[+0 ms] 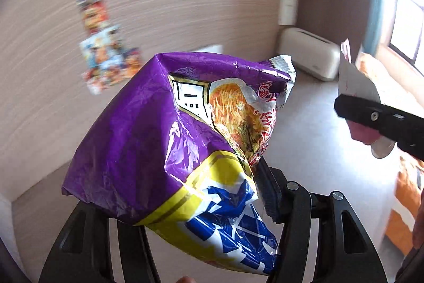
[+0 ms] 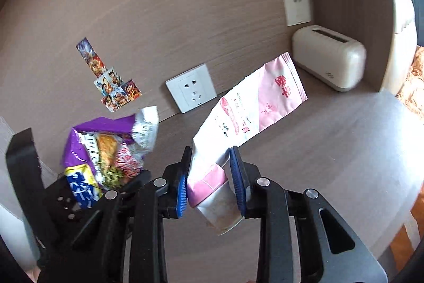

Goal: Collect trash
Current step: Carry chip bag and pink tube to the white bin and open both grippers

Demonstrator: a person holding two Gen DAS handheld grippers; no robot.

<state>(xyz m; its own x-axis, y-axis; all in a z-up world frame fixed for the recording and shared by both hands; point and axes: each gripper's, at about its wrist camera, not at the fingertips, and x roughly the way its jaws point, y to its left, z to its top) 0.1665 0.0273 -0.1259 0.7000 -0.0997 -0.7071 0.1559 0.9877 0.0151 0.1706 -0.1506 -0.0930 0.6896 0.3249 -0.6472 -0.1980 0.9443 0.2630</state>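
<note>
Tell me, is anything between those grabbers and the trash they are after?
Nothing: the left hand-held gripper already clamps the crinkled purple noodle wrapper, and the right hand-held gripper clamps the pink-and-white toothpaste tube. No bin is visible.

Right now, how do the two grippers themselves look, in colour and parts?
Both are black plastic with slotted linkage arms and round silver pivot pins. The right gripper has ribbed blue finger pads. The left gripper shows a dark ribbed pad. No cables or sleeves show.
</note>
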